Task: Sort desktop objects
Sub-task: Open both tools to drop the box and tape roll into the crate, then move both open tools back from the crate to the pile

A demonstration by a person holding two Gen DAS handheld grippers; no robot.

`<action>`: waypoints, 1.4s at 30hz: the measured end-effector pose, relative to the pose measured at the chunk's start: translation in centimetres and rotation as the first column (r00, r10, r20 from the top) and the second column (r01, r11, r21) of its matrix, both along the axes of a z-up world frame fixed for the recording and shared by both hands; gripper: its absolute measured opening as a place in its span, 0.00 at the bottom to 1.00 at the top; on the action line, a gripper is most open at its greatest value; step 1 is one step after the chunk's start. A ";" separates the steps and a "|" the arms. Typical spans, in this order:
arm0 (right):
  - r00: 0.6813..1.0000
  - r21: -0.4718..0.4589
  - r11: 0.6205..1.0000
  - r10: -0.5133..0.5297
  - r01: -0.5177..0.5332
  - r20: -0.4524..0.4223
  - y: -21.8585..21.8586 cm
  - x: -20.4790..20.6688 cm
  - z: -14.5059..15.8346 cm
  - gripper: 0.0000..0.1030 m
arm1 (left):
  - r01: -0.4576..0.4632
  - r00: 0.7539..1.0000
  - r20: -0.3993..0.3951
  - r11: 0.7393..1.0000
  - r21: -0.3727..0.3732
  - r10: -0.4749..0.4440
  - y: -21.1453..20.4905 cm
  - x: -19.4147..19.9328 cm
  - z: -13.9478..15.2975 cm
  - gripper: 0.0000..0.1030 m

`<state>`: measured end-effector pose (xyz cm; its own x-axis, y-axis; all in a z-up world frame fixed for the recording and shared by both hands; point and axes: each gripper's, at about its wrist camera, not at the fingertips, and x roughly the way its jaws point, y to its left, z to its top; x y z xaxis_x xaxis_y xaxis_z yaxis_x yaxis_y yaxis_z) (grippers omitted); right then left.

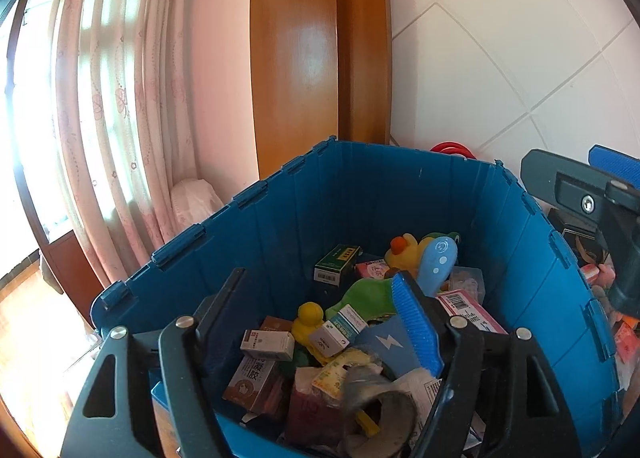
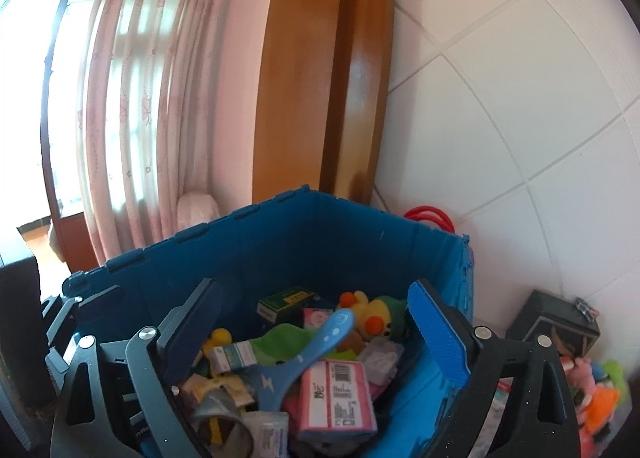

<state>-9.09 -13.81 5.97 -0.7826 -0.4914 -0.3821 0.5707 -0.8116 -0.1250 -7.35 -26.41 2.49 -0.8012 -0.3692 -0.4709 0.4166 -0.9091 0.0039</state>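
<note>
A deep blue crate (image 1: 360,193) stands open just ahead of and below the left hand-held gripper (image 1: 320,298), filled with a loose heap. A light blue handled brush (image 1: 436,262) with a lightning mark leans across the pile, straight ahead between the fingers. A pink barcoded box (image 1: 468,310) lies flat to its right. Beyond them sit a yellow plush duck (image 1: 404,250) and a tilted dark green box (image 1: 336,264). Nearer, a small yellow duck (image 1: 308,318) rests beside white medicine boxes (image 1: 268,344).
</note>
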 end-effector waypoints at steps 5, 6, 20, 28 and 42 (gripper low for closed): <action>0.999 -0.004 1.000 -0.015 0.015 0.029 1.6 0.3 -0.1 1.00 | 0.015 1.000 0.002 1.000 0.004 -0.015 1.4 0.7 0.2 0.71; 0.999 -0.003 1.000 -0.020 0.020 0.037 2.2 0.3 -0.2 1.00 | 0.017 1.000 0.003 1.000 0.009 -0.017 1.6 0.8 0.3 0.71; 0.997 -0.028 0.999 -0.042 0.044 0.063 11.8 2.0 -0.1 1.00 | 0.050 0.999 -0.014 0.999 -0.015 -0.050 9.1 4.4 1.7 0.71; 0.995 -0.045 0.997 -0.062 0.065 0.072 20.0 3.4 -1.2 1.00 | 0.081 0.996 -0.043 0.996 -0.046 -0.083 16.7 6.2 2.3 0.71; 0.984 -0.021 0.985 -0.168 0.169 0.060 37.0 5.0 -3.6 1.00 | 0.205 0.979 0.000 0.977 -0.053 -0.206 33.9 5.2 -0.4 0.71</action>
